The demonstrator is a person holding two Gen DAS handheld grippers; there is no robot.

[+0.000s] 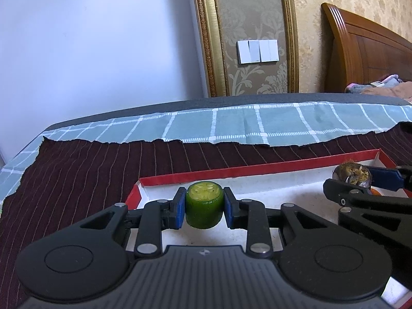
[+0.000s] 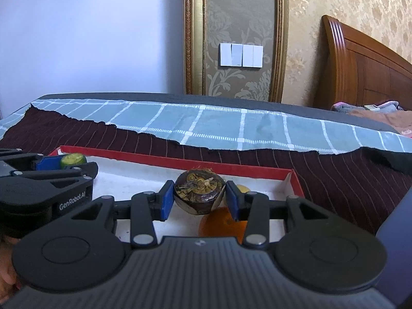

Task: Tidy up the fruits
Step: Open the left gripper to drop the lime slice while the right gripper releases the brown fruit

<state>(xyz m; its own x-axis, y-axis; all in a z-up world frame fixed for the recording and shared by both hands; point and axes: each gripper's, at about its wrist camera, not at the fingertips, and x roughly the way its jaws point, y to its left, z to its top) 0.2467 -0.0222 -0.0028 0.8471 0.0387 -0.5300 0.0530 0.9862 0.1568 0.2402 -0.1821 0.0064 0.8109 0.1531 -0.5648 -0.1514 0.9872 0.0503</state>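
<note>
My left gripper is shut on a small green citrus fruit, its cut yellow-green top facing up, held over the left end of a shallow red-rimmed white tray. My right gripper is shut on a dark brown round fruit with a dry, crusty top, above the tray's right part. An orange lies in the tray just below that fruit, and a small yellow fruit peeks out behind the right finger. Each gripper shows at the edge of the other's view: the right gripper, the left gripper.
The tray rests on a dark maroon striped cloth over a teal checked cloth on a table. Behind stand a gold-framed wall panel with switches and a wooden headboard. A dark blue object stands at the right.
</note>
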